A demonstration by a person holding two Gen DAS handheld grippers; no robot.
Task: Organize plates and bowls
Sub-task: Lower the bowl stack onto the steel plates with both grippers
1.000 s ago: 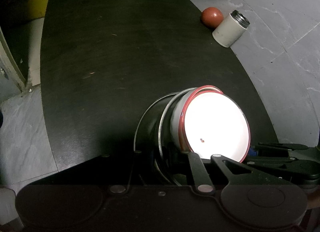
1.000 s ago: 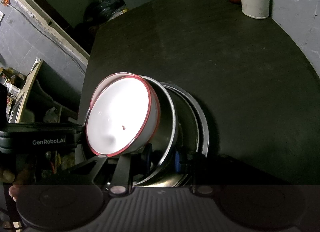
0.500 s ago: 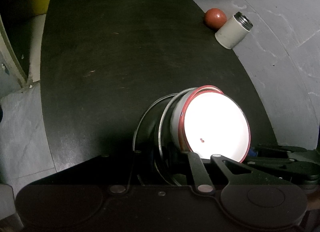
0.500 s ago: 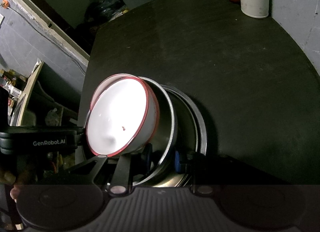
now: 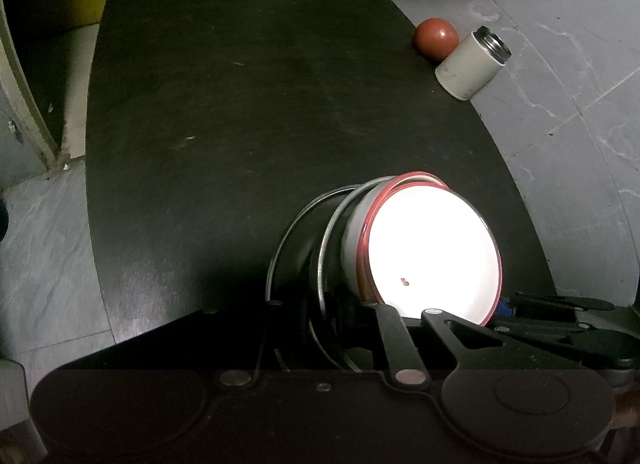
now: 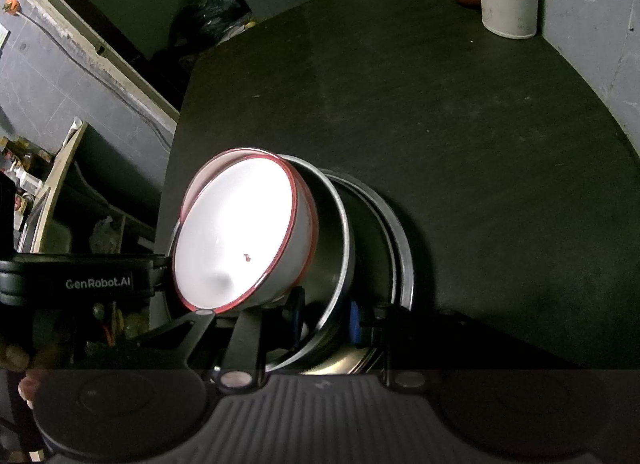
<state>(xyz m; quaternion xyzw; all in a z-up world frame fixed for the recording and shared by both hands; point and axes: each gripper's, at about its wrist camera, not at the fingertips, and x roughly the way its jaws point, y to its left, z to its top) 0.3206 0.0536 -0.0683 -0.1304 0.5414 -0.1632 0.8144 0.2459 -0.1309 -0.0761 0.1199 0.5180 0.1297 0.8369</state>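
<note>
We've got stack nested lower centre: white red-rimmed bowls (image 6: 240, 232) inside steel bowl (image 6: 336, 248), plates (image 6: 400, 264) beneath. Right gripper (image 6: 324, 320) clenched on steel rim, left gripper (image 5: 328, 304) too. Looks nearly done; set-down left.

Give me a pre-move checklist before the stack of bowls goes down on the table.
1. Nesting: white bowl sits inside the steel bowl, which sits in the wider dishes beneath. Ok.
2. Right gripper grip: pads straddle the steel bowl's rim. Ok.
3. Left gripper grip: its near fingers are at the stack's edge, contact hidden in shadow. Cannot tell.
4. Stack level: it looks tilted in both views. Not ok.
5. Landing spot: the table ahead is bare. Ok.
6. Clearance: the can and red ball sit at the far corner, well away. Ok.
</note>
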